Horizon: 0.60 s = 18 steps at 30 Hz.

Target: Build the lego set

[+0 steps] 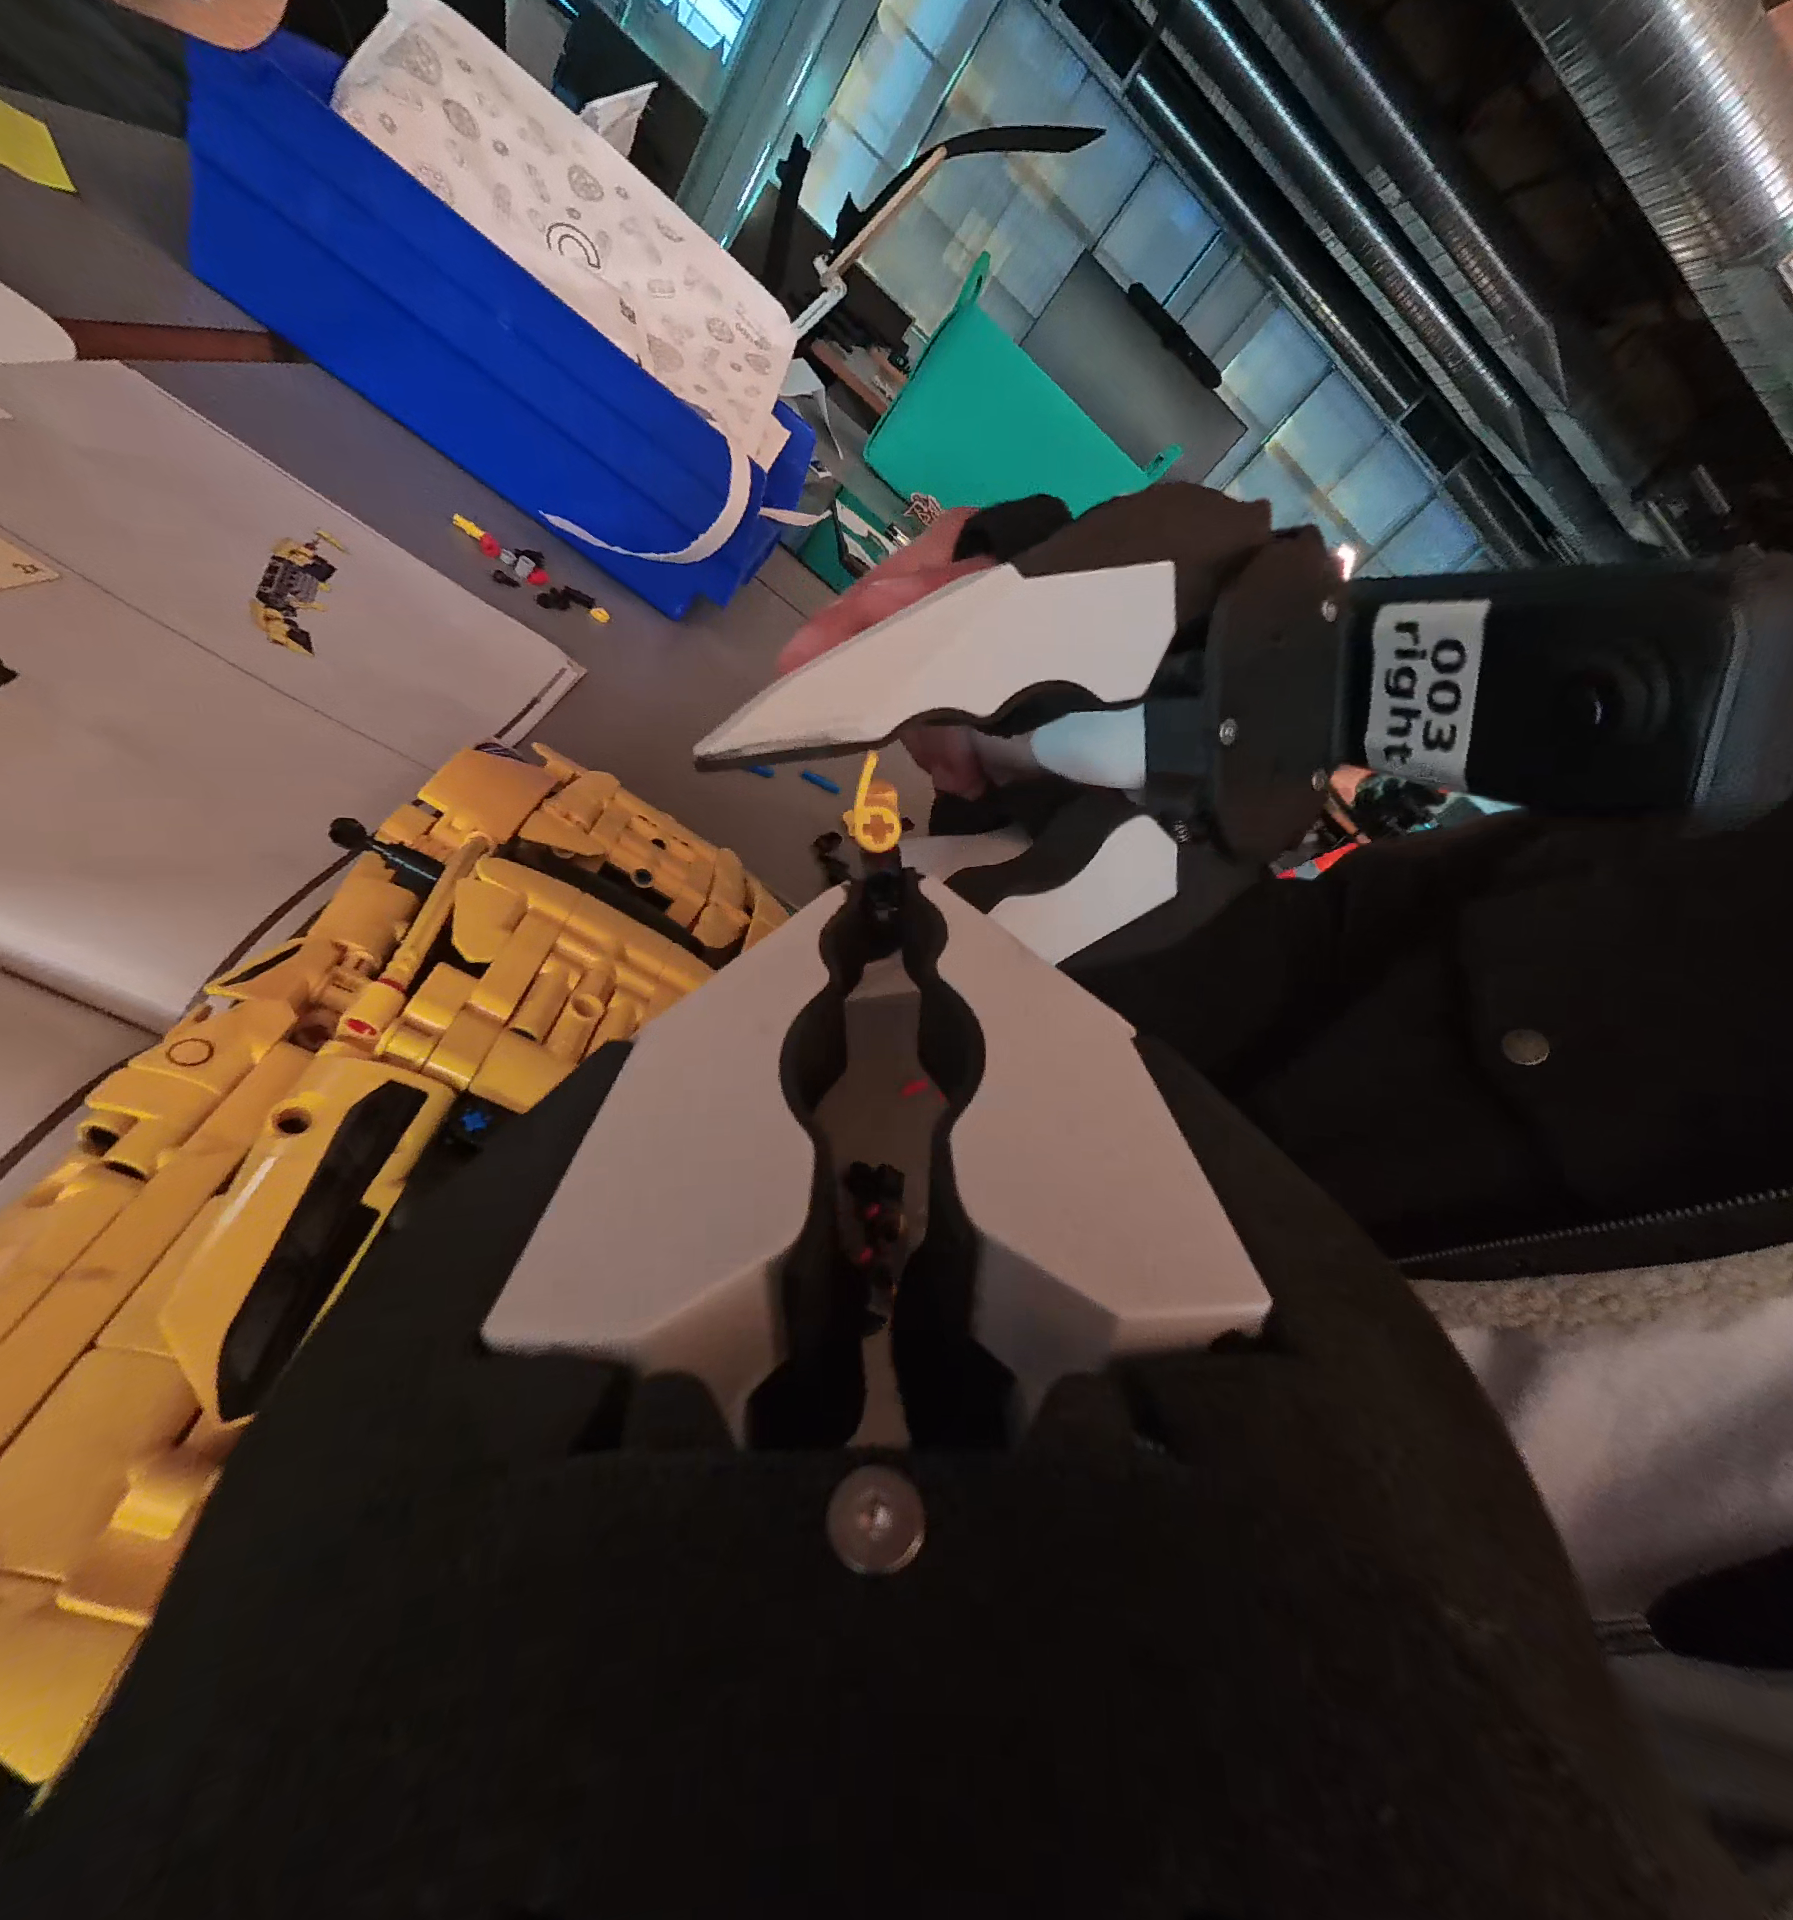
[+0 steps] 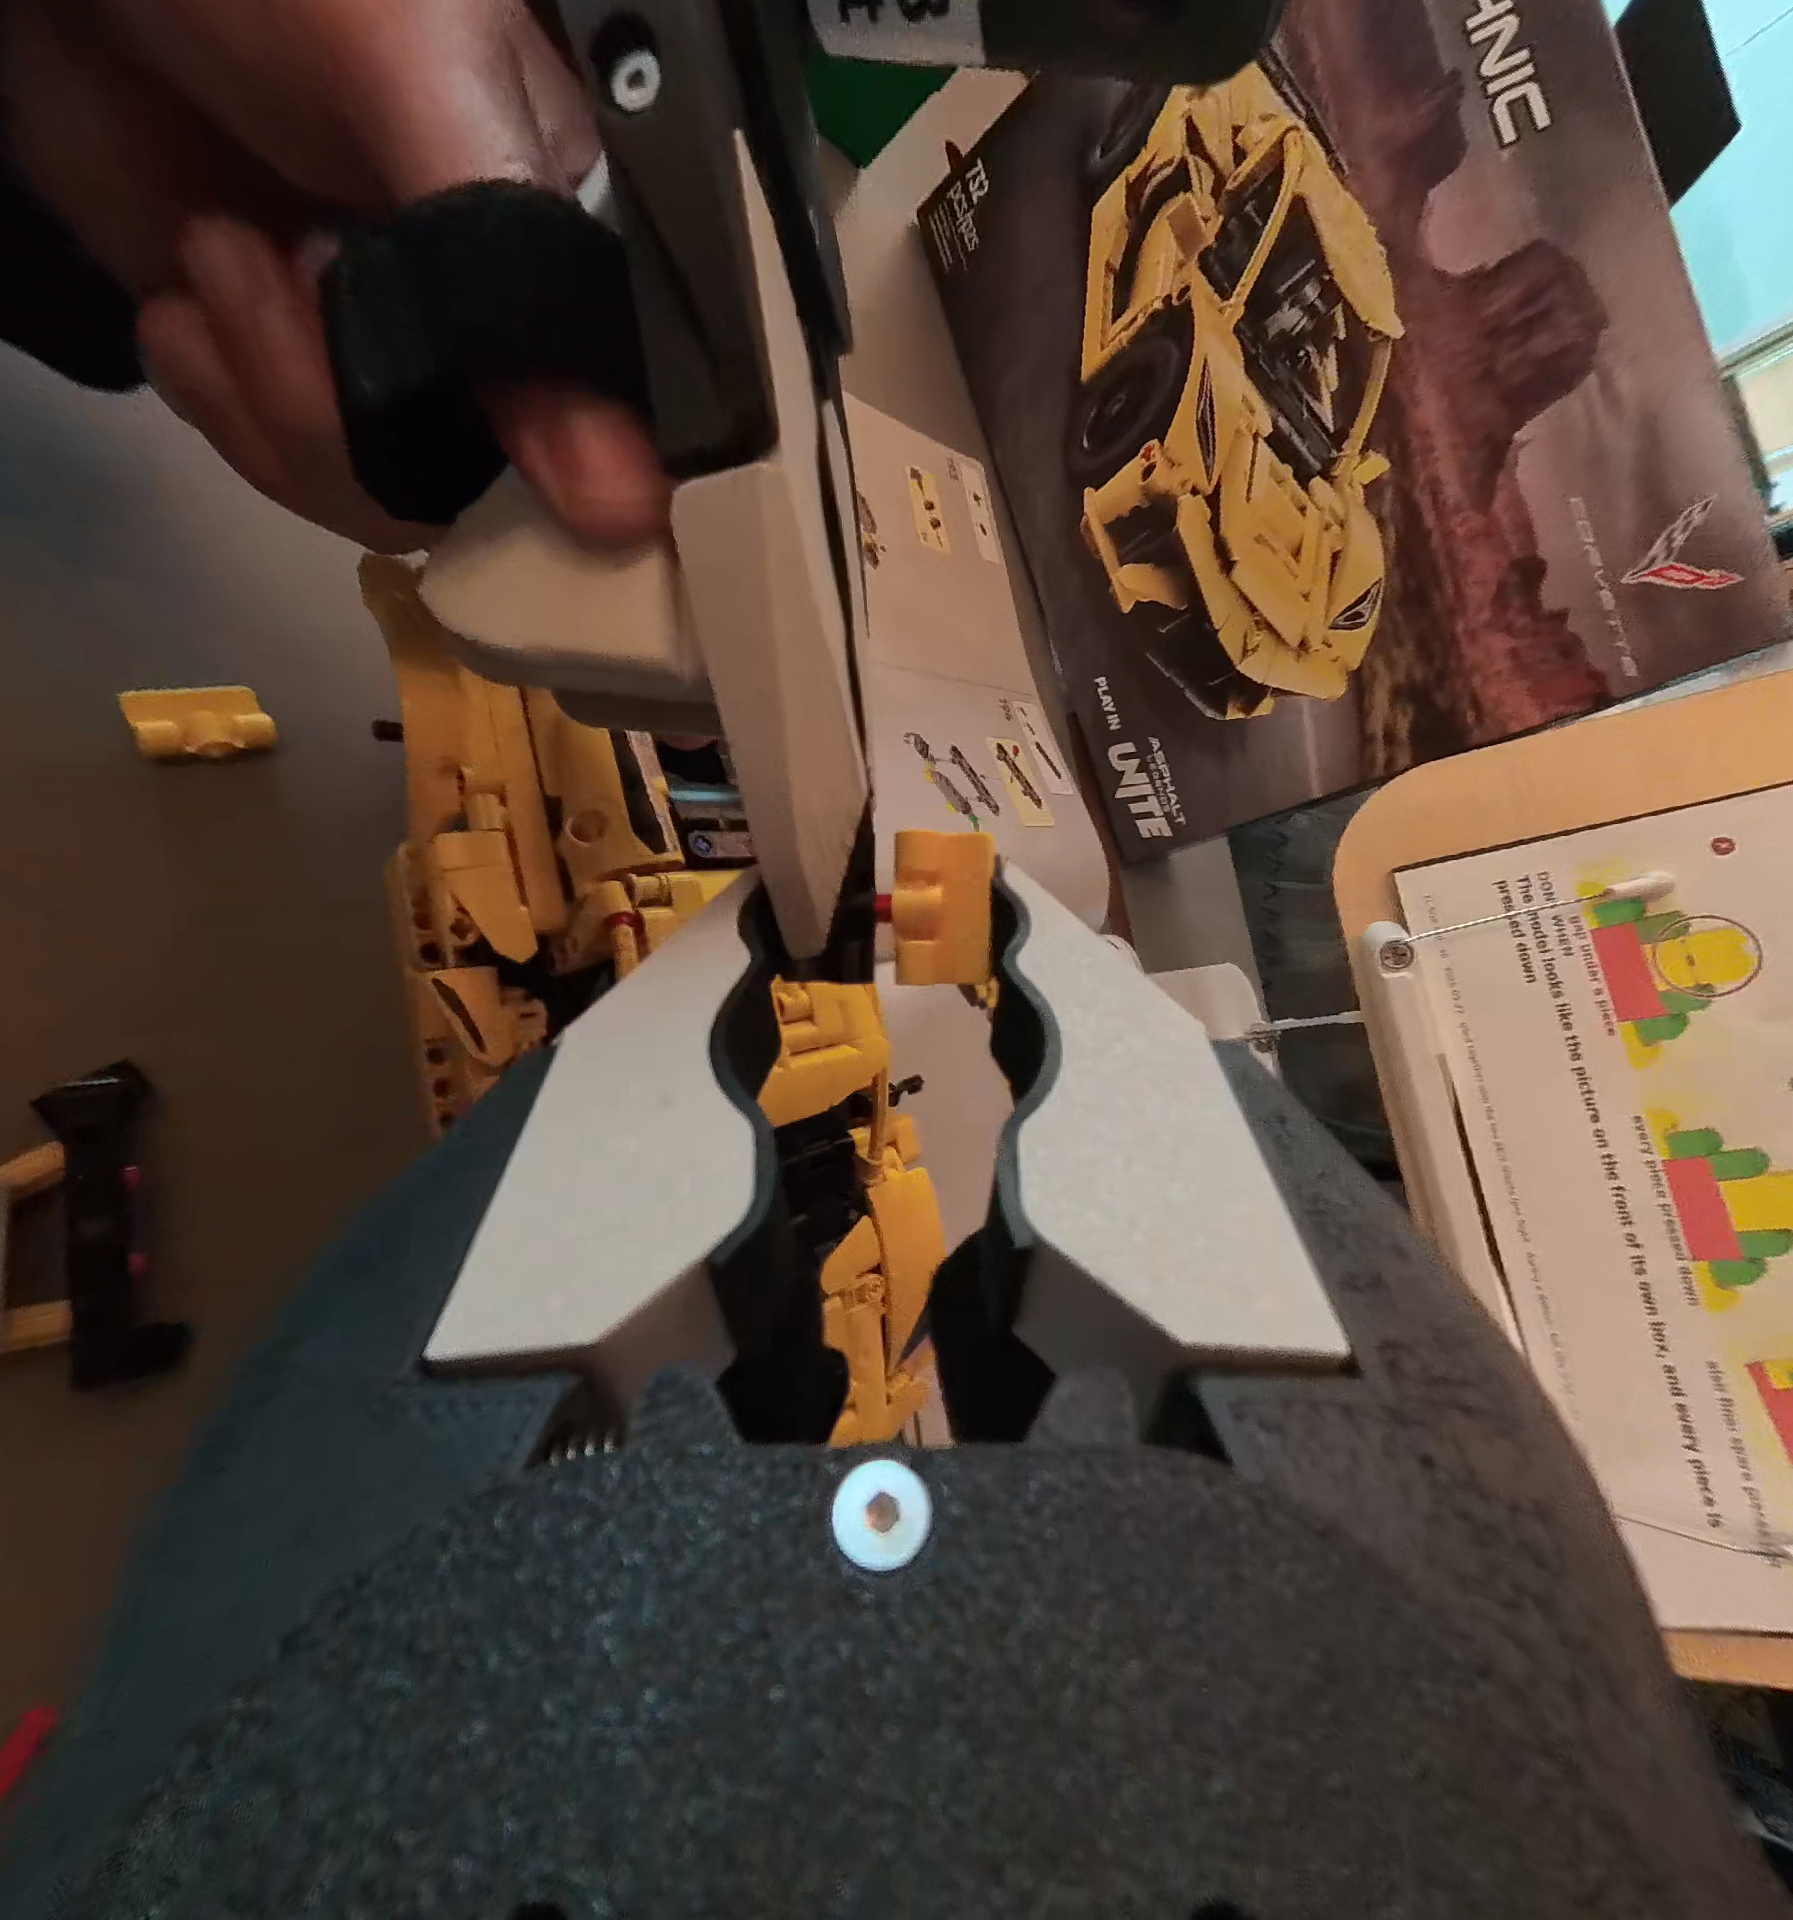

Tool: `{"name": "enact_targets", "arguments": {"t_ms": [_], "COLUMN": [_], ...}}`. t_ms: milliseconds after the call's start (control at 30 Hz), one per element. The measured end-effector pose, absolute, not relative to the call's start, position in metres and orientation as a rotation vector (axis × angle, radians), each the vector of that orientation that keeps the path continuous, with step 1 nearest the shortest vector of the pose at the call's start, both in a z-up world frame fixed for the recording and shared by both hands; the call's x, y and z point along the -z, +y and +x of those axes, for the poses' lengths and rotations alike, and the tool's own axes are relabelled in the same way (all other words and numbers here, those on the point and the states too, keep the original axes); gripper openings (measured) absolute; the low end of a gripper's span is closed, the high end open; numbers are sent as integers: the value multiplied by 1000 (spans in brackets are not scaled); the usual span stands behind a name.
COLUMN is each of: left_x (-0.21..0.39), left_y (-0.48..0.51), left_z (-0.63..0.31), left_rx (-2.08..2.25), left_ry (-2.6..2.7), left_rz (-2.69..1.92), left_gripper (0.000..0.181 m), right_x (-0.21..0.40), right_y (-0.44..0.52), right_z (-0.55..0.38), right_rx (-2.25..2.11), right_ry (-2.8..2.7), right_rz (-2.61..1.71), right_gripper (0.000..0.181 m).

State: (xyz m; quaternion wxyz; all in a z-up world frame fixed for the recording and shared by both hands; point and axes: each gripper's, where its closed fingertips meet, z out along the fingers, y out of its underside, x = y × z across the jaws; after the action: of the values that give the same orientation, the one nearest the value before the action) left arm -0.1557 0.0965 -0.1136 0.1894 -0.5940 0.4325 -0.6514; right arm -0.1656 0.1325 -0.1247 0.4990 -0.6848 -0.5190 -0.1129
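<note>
Left hand-held gripper (image 1: 879, 902) clamped on small yellow piece (image 1: 874, 816), right hand-held gripper (image 2: 876, 935) apart beside it, yellow car (image 1: 352, 1039) below.

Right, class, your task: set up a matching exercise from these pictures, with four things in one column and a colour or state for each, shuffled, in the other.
1 left gripper
2 right gripper
3 storage bin
4 lego car

A blue
B open
C yellow
D shut on a small yellow-and-black piece

Pairs: 1-D, 2-B, 3-A, 4-C
</note>
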Motion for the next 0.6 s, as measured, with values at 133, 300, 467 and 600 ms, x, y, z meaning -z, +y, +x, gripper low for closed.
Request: {"name": "enact_targets", "arguments": {"t_ms": [133, 300, 467, 600], "left_x": [113, 115, 112, 106], "left_y": [96, 95, 107, 129], "left_z": [-156, -155, -156, -165], "left_rx": [1835, 1816, 1832, 1834], "left_ry": [1210, 1222, 1134, 1010], "left_rz": [-1669, -1677, -1676, -1645], "left_gripper": [6, 5, 5, 5], "right_x": [125, 128, 126, 113], "right_y": [131, 130, 133, 140], "right_z": [-166, -167, -167, -131], "right_rx": [270, 194, 43, -51], "right_ry": [-1263, -1263, -1117, -915], "right_rz": [-1656, -1670, -1721, -1780], "right_gripper": [34, 33, 47, 65]}}
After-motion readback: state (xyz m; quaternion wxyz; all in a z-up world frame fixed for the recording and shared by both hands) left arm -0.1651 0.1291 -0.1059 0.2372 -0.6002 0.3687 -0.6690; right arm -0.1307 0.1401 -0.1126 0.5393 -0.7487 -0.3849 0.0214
